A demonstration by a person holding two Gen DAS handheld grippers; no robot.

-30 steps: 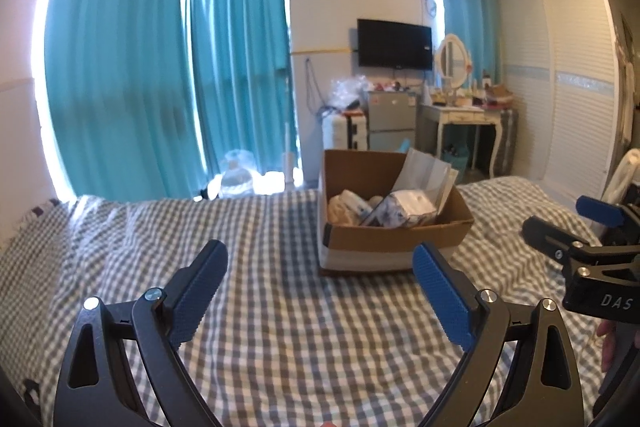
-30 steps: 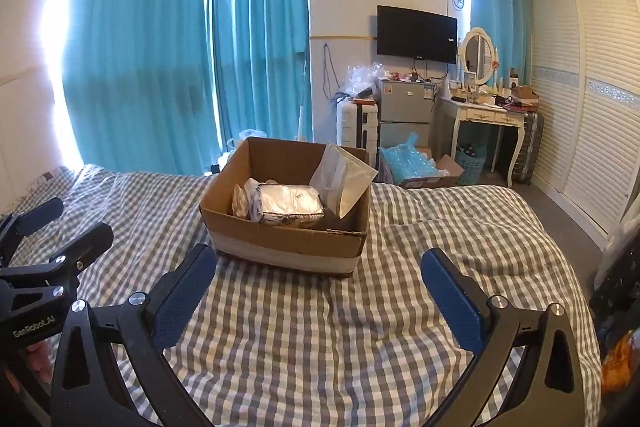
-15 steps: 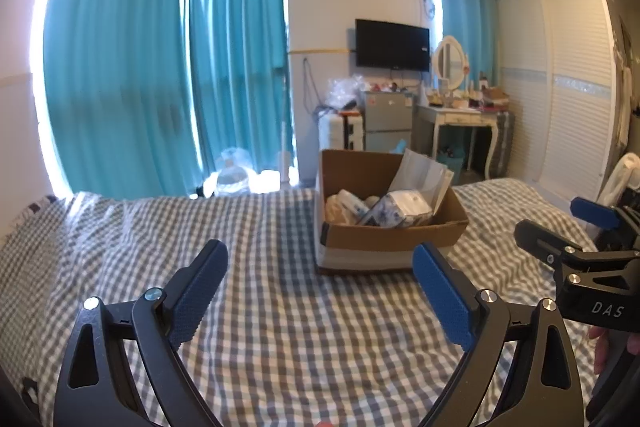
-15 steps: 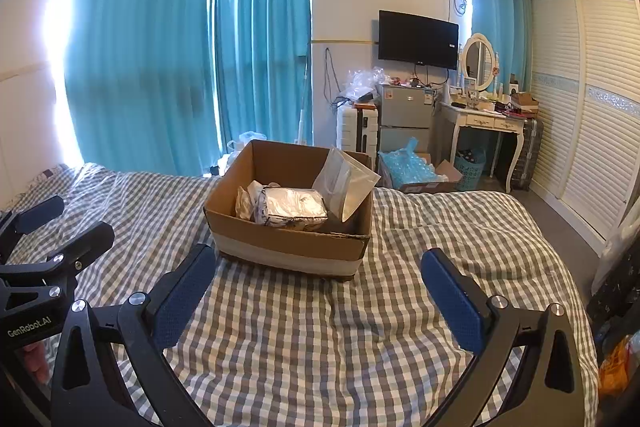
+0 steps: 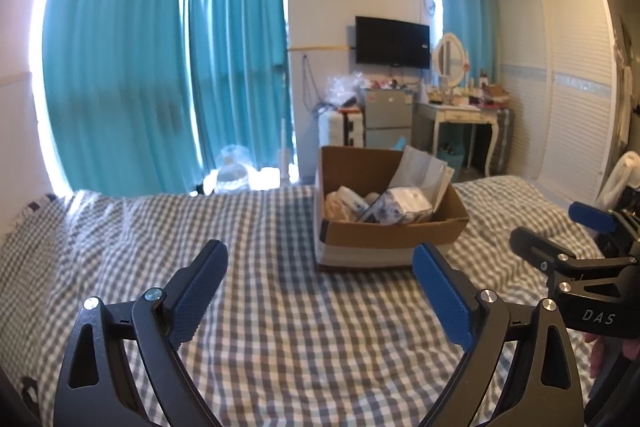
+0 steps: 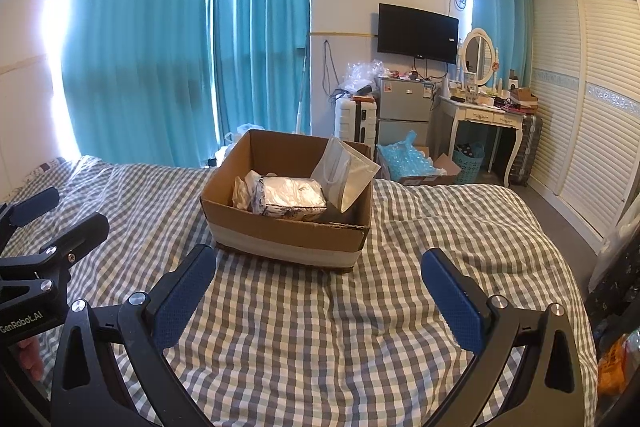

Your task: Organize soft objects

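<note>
A brown cardboard box [image 5: 386, 235] [image 6: 286, 241] stands on the grey checked bedspread [image 5: 280, 307] [image 6: 320, 327]. It holds soft packs: a plastic-wrapped tissue pack [image 6: 292, 197] [image 5: 400, 207], a pale bundle [image 5: 344, 205] and a clear bag [image 6: 346, 175] leaning on the far wall. My left gripper [image 5: 320, 291] is open and empty, hovering above the bed short of the box. My right gripper [image 6: 318, 287] is open and empty, also short of the box. Each gripper shows at the side of the other's view.
Teal curtains [image 6: 180, 47] cover the windows behind the bed. Beyond the bed stand a suitcase [image 6: 356, 121], a small fridge [image 6: 404, 107], a white dressing table [image 6: 484, 115] and a white wardrobe [image 6: 592, 107]. A box of blue plastic [image 6: 412, 163] sits on the floor.
Both views have shifted slightly: the box sits a little lower and nearer in the frames. Both grippers stay open and empty.
</note>
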